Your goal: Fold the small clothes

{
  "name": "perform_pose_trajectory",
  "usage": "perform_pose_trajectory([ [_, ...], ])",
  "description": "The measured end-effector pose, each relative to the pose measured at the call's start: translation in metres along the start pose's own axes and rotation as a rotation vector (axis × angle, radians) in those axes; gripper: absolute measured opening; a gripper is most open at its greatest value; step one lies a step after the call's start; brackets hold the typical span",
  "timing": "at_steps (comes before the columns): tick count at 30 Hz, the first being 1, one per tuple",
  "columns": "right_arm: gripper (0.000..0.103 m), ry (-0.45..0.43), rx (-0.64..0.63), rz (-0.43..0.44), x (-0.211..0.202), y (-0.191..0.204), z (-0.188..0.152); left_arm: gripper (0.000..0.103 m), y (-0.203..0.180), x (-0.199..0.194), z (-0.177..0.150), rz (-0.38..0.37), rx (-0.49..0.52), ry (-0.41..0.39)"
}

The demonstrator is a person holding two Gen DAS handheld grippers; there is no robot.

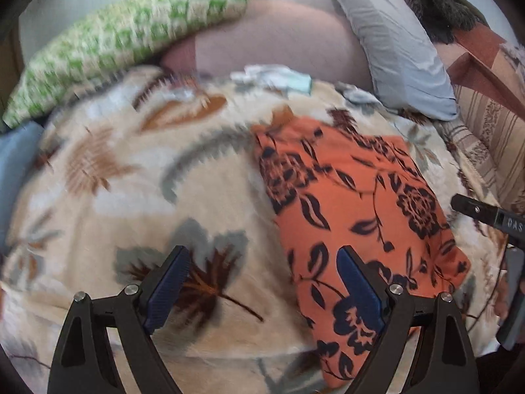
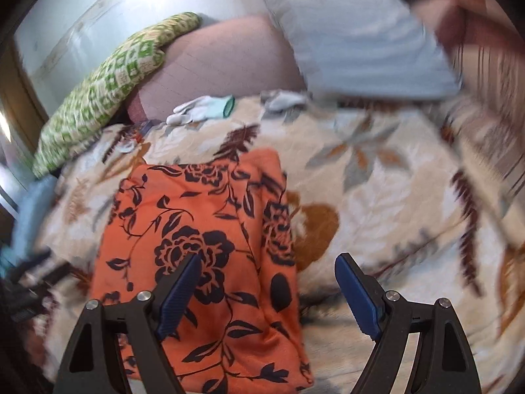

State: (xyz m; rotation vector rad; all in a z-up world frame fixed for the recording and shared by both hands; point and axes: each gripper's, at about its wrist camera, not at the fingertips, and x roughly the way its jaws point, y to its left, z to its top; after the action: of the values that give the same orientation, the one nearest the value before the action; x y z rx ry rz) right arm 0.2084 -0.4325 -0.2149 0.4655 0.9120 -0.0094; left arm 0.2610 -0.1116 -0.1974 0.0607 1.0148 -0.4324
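An orange garment with a dark floral print (image 1: 357, 203) lies folded flat on a cream leaf-patterned blanket (image 1: 131, 197). My left gripper (image 1: 262, 256) is open and empty, above the garment's left edge. In the right wrist view the garment (image 2: 203, 246) lies at lower left. My right gripper (image 2: 267, 262) is open and empty, above the garment's right edge, its left finger (image 2: 178, 295) over the cloth. The right gripper's black body (image 1: 485, 216) shows at the right edge of the left wrist view.
A green-and-white pillow (image 1: 124, 39), a mauve cushion (image 1: 279, 36) and a grey pillow (image 1: 393, 39) line the back. White and mint small clothes (image 2: 203, 110) lie at the blanket's far edge. A striped brown fabric (image 1: 485, 124) is at the right.
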Motion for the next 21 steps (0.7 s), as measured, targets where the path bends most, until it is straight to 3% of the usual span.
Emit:
perform_pose_trajectory([
  [2, 0.086, 0.06, 0.087, 0.1, 0.013, -0.021, 0.002, 0.091, 0.003, 0.011, -0.001, -0.067, -0.04, 0.034],
  [7, 0.086, 0.152, 0.255, 0.244, 0.041, -0.052, 0.0, 0.091, 0.002, 0.034, -0.003, -0.209, -0.092, 0.102],
  [10, 0.086, 0.19, 0.29, 0.257, 0.054, -0.059, -0.002, 0.091, -0.003, 0.039, -0.004, -0.305, -0.114, 0.116],
  [16, 0.085, 0.239, 0.391, 0.385, 0.074, -0.071, -0.006, 0.089, -0.015, 0.036, -0.004, -0.314, -0.071, 0.083],
  [19, 0.085, 0.287, 0.385, 0.447, 0.085, -0.061, -0.009, 0.077, -0.014, 0.043, -0.002, -0.339, -0.087, 0.1],
  [21, 0.085, 0.279, 0.35, 0.419, 0.089, -0.051, -0.011, 0.075, -0.017, 0.048, -0.002, -0.32, -0.085, 0.1],
])
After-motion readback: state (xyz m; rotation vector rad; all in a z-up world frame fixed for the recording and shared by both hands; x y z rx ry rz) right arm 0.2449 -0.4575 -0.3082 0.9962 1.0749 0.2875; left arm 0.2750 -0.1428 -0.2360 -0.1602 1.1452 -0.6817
